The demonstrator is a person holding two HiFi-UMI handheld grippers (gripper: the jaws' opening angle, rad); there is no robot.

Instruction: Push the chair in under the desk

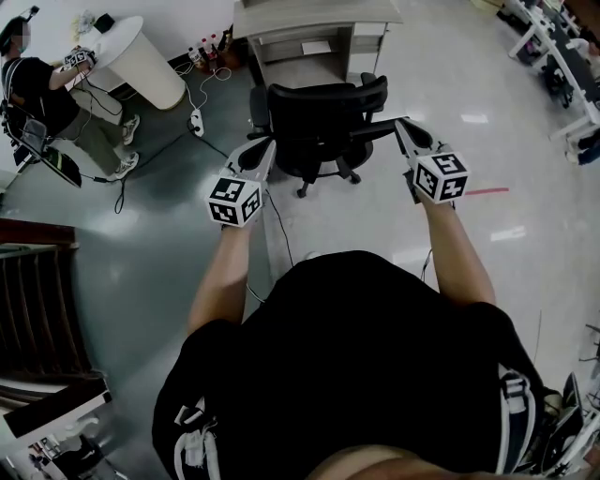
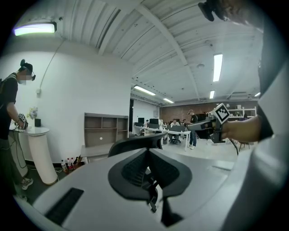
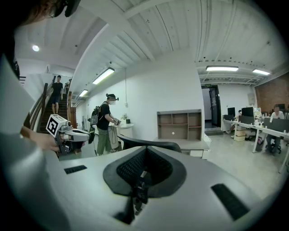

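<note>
A black office chair (image 1: 317, 120) stands on the floor facing a grey desk (image 1: 314, 17), its backrest toward me and its seat outside the desk. My left gripper (image 1: 266, 150) is shut and empty, its tip at the left edge of the backrest. My right gripper (image 1: 400, 126) is also shut and empty, its tip by the right edge near the armrest. Whether either tip touches the chair I cannot tell. In the left gripper view the closed left gripper (image 2: 147, 152) points over the backrest top (image 2: 135, 142) toward the desk (image 2: 101, 131). The right gripper view shows the shut right gripper (image 3: 144, 153) and backrest (image 3: 151, 144).
A person stands at a white round stand (image 1: 142, 58) at the far left. A power strip and cables (image 1: 197, 120) lie on the floor left of the chair, with bottles (image 1: 202, 52) by the desk. A wooden staircase (image 1: 37, 300) is at the left, and other desks (image 1: 562, 56) at the far right.
</note>
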